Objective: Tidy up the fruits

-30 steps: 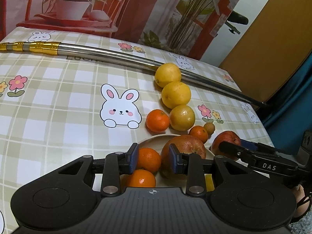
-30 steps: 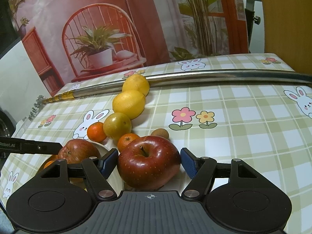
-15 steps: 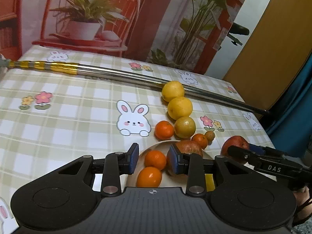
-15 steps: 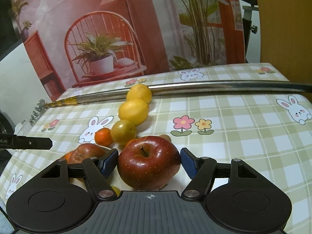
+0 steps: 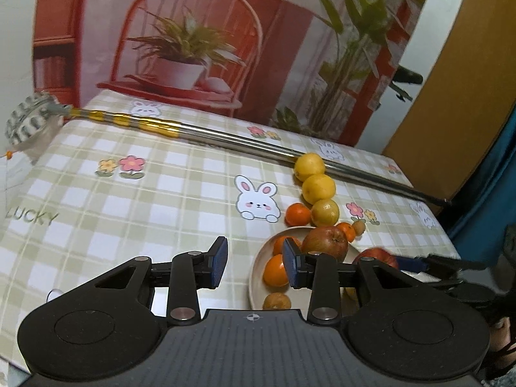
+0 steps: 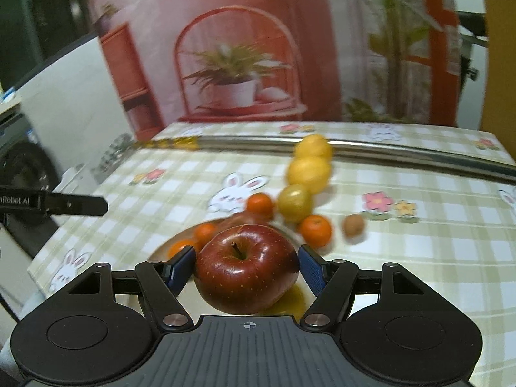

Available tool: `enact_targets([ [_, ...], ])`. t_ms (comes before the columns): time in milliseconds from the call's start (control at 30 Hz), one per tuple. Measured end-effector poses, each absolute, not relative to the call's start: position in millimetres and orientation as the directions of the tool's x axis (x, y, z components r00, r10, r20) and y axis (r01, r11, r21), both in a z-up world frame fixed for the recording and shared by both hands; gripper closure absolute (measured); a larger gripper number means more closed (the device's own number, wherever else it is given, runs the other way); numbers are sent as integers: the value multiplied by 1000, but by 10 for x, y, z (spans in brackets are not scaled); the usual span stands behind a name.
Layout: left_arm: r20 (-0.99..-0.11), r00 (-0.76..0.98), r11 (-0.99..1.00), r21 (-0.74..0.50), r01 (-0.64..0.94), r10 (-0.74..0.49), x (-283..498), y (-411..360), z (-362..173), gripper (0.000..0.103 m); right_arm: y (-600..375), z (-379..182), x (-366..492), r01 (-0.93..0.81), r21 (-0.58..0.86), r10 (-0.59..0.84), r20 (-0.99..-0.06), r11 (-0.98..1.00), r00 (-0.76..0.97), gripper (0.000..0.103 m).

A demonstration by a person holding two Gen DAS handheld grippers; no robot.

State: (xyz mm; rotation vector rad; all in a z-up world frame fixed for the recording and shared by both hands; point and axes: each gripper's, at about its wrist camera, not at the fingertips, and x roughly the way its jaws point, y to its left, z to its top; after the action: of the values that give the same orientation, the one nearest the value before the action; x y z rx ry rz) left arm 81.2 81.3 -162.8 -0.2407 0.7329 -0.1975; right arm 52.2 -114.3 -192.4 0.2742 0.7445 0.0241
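My right gripper (image 6: 246, 266) is shut on a red apple (image 6: 245, 267) and holds it above the beige plate (image 6: 175, 242). In the left wrist view the plate (image 5: 256, 269) holds several oranges and a brownish apple (image 5: 325, 243); the held red apple (image 5: 375, 256) shows at its right. My left gripper (image 5: 253, 266) is open and empty, above the plate's left edge. Three yellow lemons (image 5: 319, 188) lie in a row behind the plate, with an orange (image 5: 298, 214), another orange (image 6: 315, 230) and a small kiwi (image 6: 353, 224) beside them.
A long metal pole (image 5: 225, 138) with a gold end lies across the back of the checked tablecloth. A striped round object (image 5: 27, 122) sits at the far left table corner. The table's right edge drops off near a blue curtain (image 5: 483, 200).
My left gripper has pulled back, up and to the left, away from the fruit on the plate. My right gripper has lifted the red apple and carried it left over the plate.
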Motion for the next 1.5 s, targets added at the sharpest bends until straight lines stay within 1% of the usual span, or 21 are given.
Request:
enact_targets([
  [200,-623,747,956,-288,60,-234,676,940,-1659,64,-850,-2054,659,21,239,164,-726,971,668,37],
  [467,-604,762,947,-318,40,-235,648,1015,-1686,64,-430,-2169,785,-137,208,248,-788,969,563,37],
  [667,-607,760,945,-325,29,-232,664,1042,-1718,64,-290,-2171,897,-207,188,274,-785,960,555,37],
  [933,-613,758,948,-316,24,-224,678,1015,-1740,64,-254,-2195,1056,-231,167,273,-771,958,575,37],
  [1233,-624,749,953,-302,33,-224,692,983,-1752,64,-333,-2232,1002,-226,216,310,-751,950,583,35],
  [1500,-634,740,955,-292,40,-225,722,930,-1764,63,-438,-2228,920,-215,262,339,-729,941,595,36],
])
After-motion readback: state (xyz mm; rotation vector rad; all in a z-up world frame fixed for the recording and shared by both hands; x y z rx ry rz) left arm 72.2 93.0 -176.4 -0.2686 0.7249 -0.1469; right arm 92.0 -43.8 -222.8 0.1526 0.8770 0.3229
